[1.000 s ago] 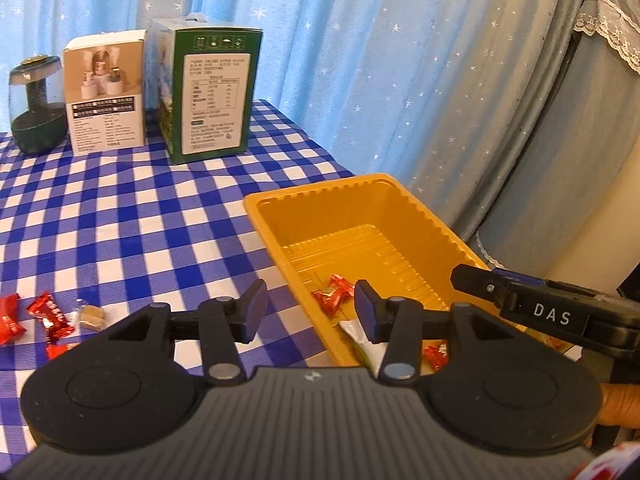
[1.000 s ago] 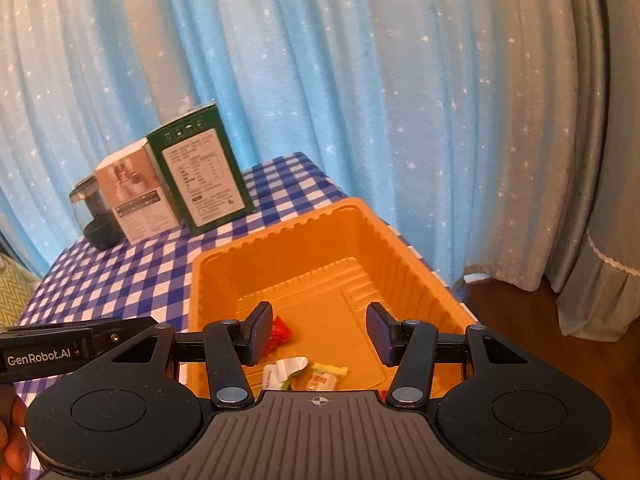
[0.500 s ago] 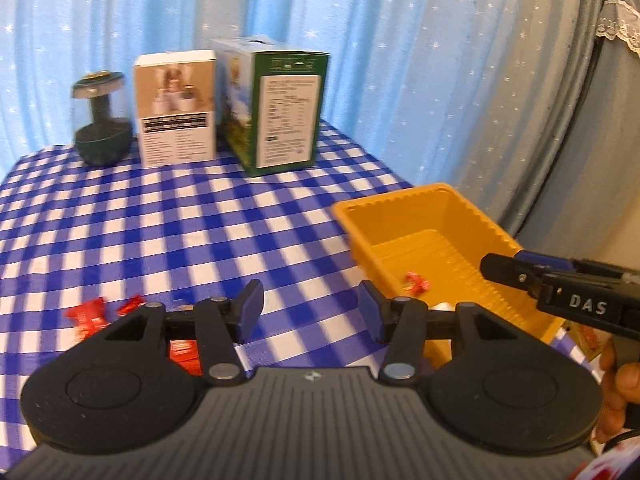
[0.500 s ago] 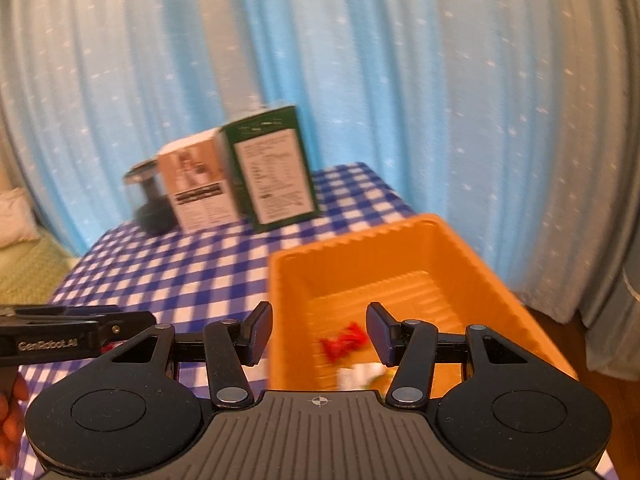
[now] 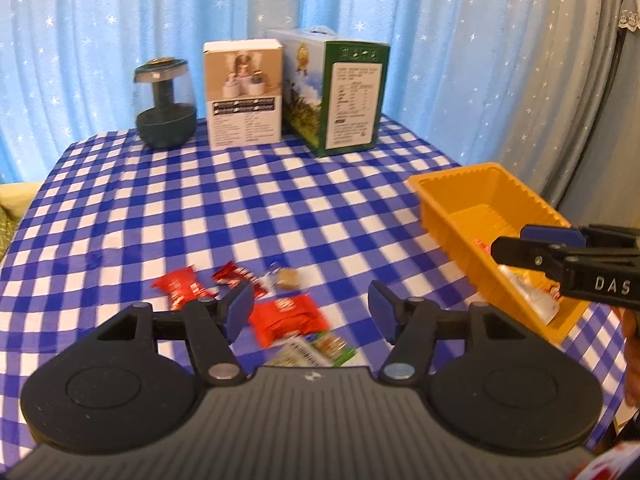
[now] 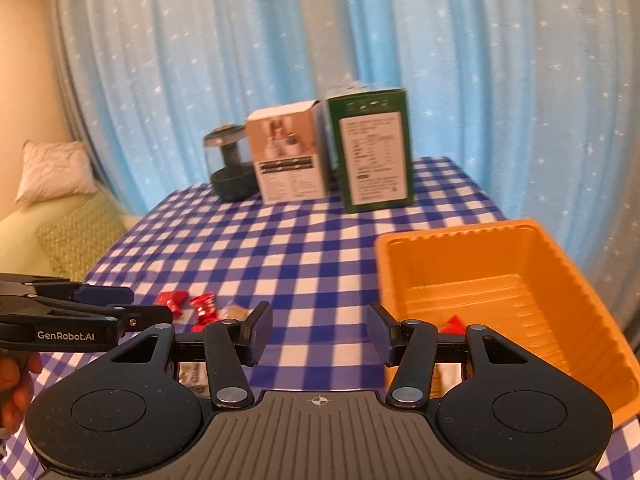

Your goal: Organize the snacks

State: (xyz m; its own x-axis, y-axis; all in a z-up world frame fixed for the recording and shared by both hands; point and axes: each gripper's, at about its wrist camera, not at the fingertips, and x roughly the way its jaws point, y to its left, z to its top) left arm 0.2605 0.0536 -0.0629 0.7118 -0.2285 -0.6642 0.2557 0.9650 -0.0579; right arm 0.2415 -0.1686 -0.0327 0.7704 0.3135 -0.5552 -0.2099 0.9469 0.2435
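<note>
A blue curtain (image 5: 440,40) sprinkled with white stars hangs behind a table draped in a blue-and-white checked cloth (image 5: 180,208). At the far edge of the cloth stand a green carton (image 5: 352,100) with a printed label, a white box (image 5: 244,96) just beside it, and a dark green domed jar (image 5: 166,108) at the end of the row. An orange plastic tray (image 5: 452,208) sits at the right edge of the table, with a few wrapped snacks lying in its near end; one red piece (image 6: 452,324) shows on its ribbed floor in the right wrist view.

The left gripper (image 5: 312,308) hangs over the loose snacks on the cloth, its jaws parted wide and just now opening further, with nothing pinched between the blue pads. The right gripper (image 6: 320,332) is poised above the cloth beside the tray's near corner, jaws partly spread and empty.

Below the left gripper lies a large red packet (image 5: 288,316), with a green-and-white wrapper (image 5: 320,350) just beside it at the tool's edge. Farther out lie two smaller red packets (image 5: 180,286) and a small tan candy (image 5: 288,278) in clear wrap, all apart from the tray.
</note>
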